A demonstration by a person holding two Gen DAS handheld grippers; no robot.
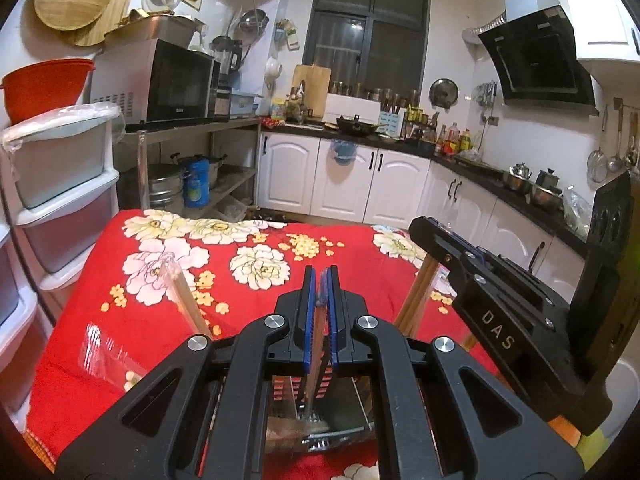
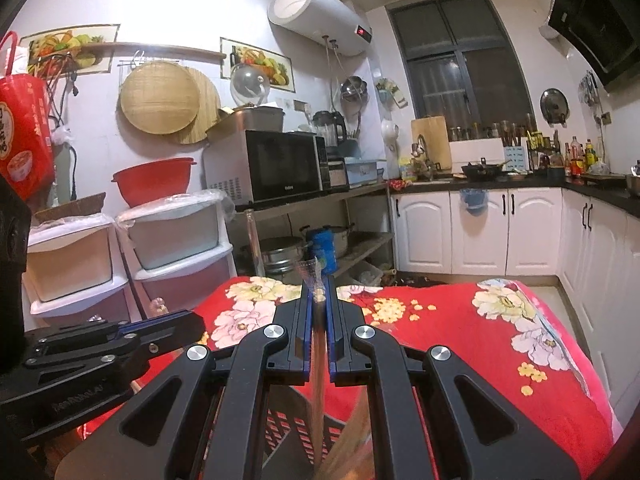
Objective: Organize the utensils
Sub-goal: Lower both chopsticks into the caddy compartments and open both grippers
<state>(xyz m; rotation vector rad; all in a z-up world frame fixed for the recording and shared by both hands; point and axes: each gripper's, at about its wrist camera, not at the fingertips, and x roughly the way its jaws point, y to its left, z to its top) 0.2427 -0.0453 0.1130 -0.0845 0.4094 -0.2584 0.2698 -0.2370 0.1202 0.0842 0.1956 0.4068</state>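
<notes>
My left gripper (image 1: 320, 286) is shut on a thin clear-wrapped utensil whose lower end hangs over a slotted utensil holder (image 1: 320, 392) below the fingers. My right gripper (image 2: 319, 300) is shut on a clear-wrapped bundle of wooden chopsticks (image 2: 320, 380) that hangs down blurred toward the same holder (image 2: 288, 424). That bundle (image 1: 418, 296) shows in the left wrist view under the right gripper's body (image 1: 500, 308). Another clear-wrapped pack of chopsticks (image 1: 188, 300) lies on the red floral cloth (image 1: 120, 340) at the left. The left gripper's body (image 2: 100, 352) shows at the left of the right wrist view.
White plastic drawers (image 1: 60, 200) stand left of the table. A metal shelf with a microwave (image 1: 176, 80) and pots is behind it. White cabinets (image 1: 348, 176) and a dark counter run along the back and right.
</notes>
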